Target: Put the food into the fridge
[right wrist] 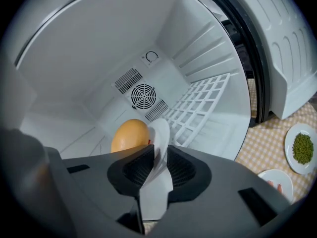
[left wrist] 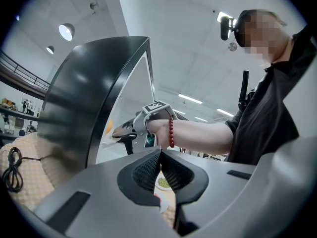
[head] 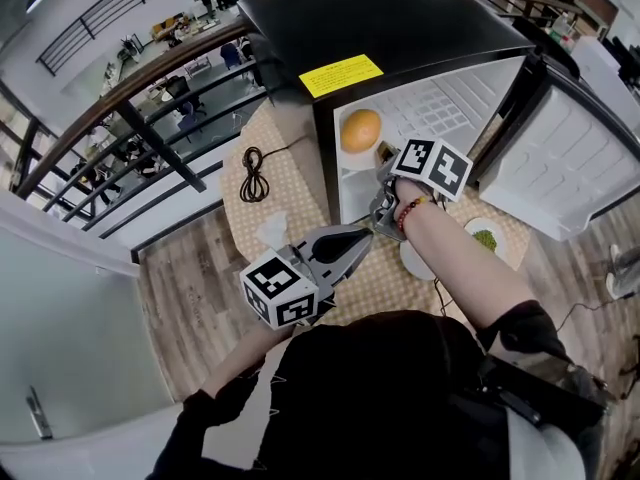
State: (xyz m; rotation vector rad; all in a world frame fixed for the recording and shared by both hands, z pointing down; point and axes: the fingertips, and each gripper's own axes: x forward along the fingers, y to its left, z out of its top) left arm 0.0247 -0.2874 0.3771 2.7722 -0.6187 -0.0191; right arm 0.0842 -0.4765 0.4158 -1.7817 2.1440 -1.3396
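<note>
The fridge (head: 400, 28) stands on the counter (head: 290, 183) with its door (head: 570, 168) swung wide. The right gripper (right wrist: 157, 155) reaches into the white compartment, and the rim of a white plate (right wrist: 159, 133) stands between its jaws. The jaws are part open, and the pads look to sit around the rim rather than pinch it. An orange (right wrist: 130, 135) is already inside, just beyond that plate; whether it rests on the plate I cannot tell.

The left gripper (head: 362, 236) is closed tight with nothing in it, held in front of the person above the near edge of the counter.

This looks like the setting-down step for one dish. Next, the right gripper should probably slide straight back off the rim without dragging the plate, then clear the door frame. Two more plates wait on the counter by the open door, one with green food (right wrist: 303, 148) and a second one (right wrist: 277, 182) just beside it, so the task seems well short of done.
</note>
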